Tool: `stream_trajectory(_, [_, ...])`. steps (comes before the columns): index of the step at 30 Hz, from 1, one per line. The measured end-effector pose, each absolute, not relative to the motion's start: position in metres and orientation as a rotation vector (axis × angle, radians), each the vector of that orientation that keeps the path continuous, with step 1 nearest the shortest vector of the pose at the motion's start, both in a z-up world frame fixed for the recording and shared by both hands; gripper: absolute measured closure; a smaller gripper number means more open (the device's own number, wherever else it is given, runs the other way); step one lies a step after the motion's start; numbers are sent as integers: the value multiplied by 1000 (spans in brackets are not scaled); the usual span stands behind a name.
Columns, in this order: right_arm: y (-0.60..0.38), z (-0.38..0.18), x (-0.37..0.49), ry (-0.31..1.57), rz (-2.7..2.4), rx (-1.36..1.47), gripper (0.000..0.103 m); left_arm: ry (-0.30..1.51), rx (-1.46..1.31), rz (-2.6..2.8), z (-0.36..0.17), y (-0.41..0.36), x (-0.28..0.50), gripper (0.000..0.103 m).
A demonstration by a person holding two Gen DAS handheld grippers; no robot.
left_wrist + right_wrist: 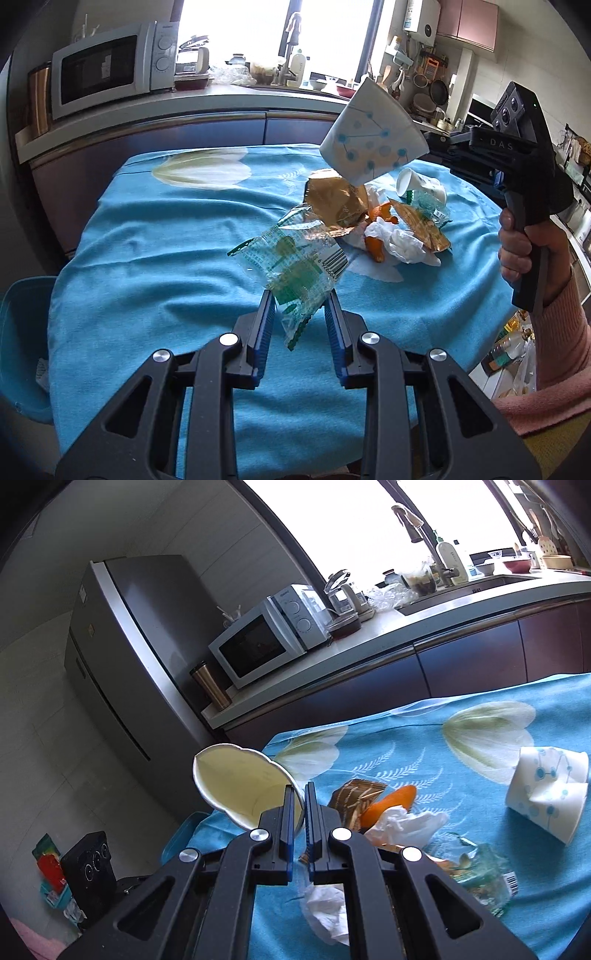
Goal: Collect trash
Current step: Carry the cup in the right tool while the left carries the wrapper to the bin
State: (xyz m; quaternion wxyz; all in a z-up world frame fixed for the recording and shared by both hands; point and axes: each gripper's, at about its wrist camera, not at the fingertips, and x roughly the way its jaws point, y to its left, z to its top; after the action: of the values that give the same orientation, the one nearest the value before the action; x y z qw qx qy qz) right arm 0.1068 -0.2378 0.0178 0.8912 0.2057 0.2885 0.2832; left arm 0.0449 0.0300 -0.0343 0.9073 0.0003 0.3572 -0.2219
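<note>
The left tool (pixel 300 306) held a clear green-printed wrapper (pixel 295 266) between its blue pads, jaws narrowed onto the crinkled plastic, which stood up off the blue flowered cloth (pixel 147 258) covering the table. The right tool (pixel 300 805) was clamped nearly shut on the wall of a paper cup (pixel 240 786), one finger inside the rim and one outside; in the left wrist view that same cup (pixel 373 136), white with blue dots and lines, hung in the air above the far right part of the table, carried by the black tool that a hand (pixel 524 251) in a pink sleeve gripped at the right edge. The rest of the trash lay in a loose heap right of the table's middle: a gold foil wrapper (pixel 332 199), orange peel (pixel 376 251), crumpled white tissue (pixel 402 243) and a second clear wrapper with green print (pixel 424 206), all touching or overlapping one another. Just beyond the heap, toward the far right, a second paper cup (pixel 421 184) lay on its side (in the right wrist view it looked dented (pixel 546 794)). A blue bin (pixel 22 332) showed at the near left, below the table's edge. Against the far wall a kitchen worktop carried a white microwave (pixel 107 70), and in the right wrist view a grey fridge (pixel 122 657) stood to its left.
</note>
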Motion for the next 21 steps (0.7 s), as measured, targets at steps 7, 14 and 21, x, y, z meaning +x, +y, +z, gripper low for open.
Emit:
stream_trajectory(7, [-197,10,105,643,656,418,99,722,-28,-393,-27,65,38,74])
stream_trajectory(14, [-166,4,105,679,713,413,99,707,-44,-341,-22,90,30,74])
stream_trajectory(21, [-135,0,107,710,767,395,99,698,-62,-283,-21,118,23,74])
